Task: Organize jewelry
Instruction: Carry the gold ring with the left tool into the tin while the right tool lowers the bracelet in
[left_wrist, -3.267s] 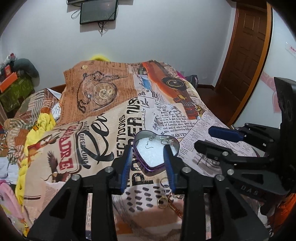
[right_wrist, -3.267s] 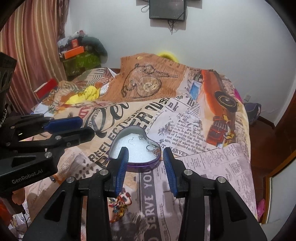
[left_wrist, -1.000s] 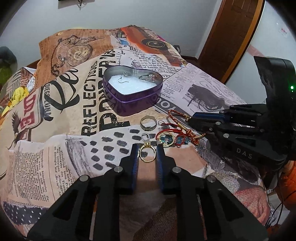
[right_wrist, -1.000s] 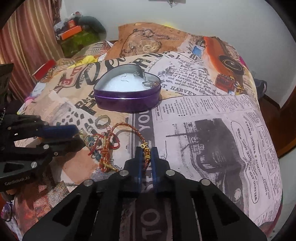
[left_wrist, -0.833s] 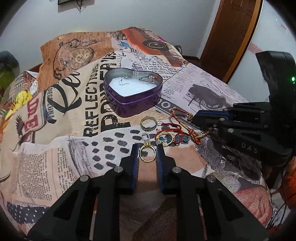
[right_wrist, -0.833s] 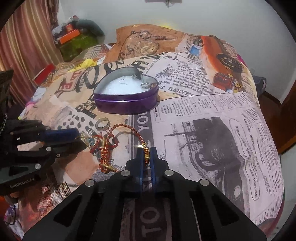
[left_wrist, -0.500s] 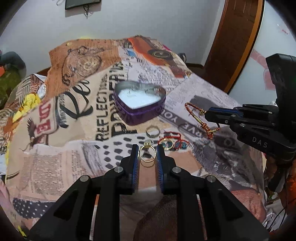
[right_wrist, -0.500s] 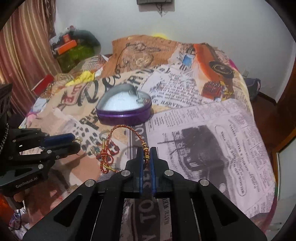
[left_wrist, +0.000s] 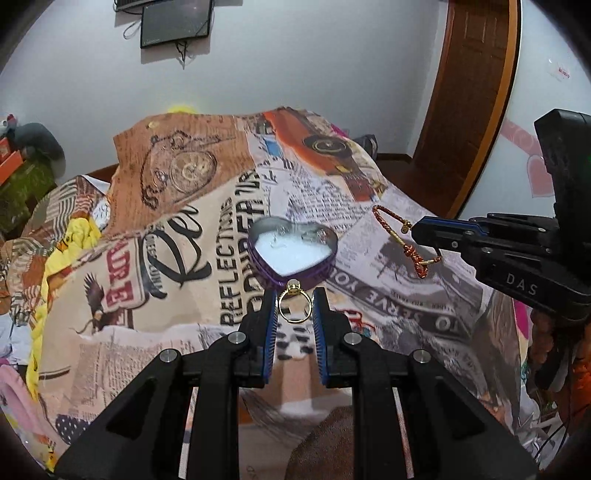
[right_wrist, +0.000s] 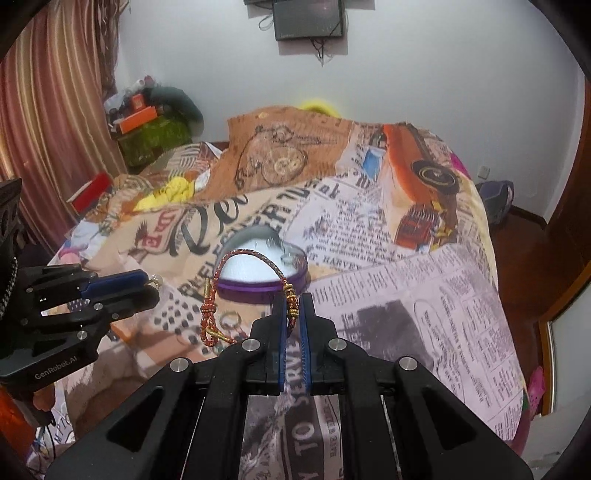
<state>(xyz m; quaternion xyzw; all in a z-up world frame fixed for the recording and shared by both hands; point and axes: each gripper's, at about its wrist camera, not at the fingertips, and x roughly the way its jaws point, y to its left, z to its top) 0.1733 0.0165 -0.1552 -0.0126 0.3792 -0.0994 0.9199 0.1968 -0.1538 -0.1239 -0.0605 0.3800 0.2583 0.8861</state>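
The left claw (left_wrist: 294, 307) pinches a thin gold ring with a small stone (left_wrist: 293, 305) by its band: light, stiff, slippery. The right claw (right_wrist: 293, 308), clamped, carries a limp red-and-gold braided cord bracelet (right_wrist: 246, 258) above the bed, near the purple heart-shaped tin (left_wrist: 266, 271).

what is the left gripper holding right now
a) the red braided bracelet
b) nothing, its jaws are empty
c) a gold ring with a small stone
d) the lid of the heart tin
c: in the left wrist view the left gripper has a gold ring pinched between its blue pads, while the red braided bracelet hangs from the right gripper.
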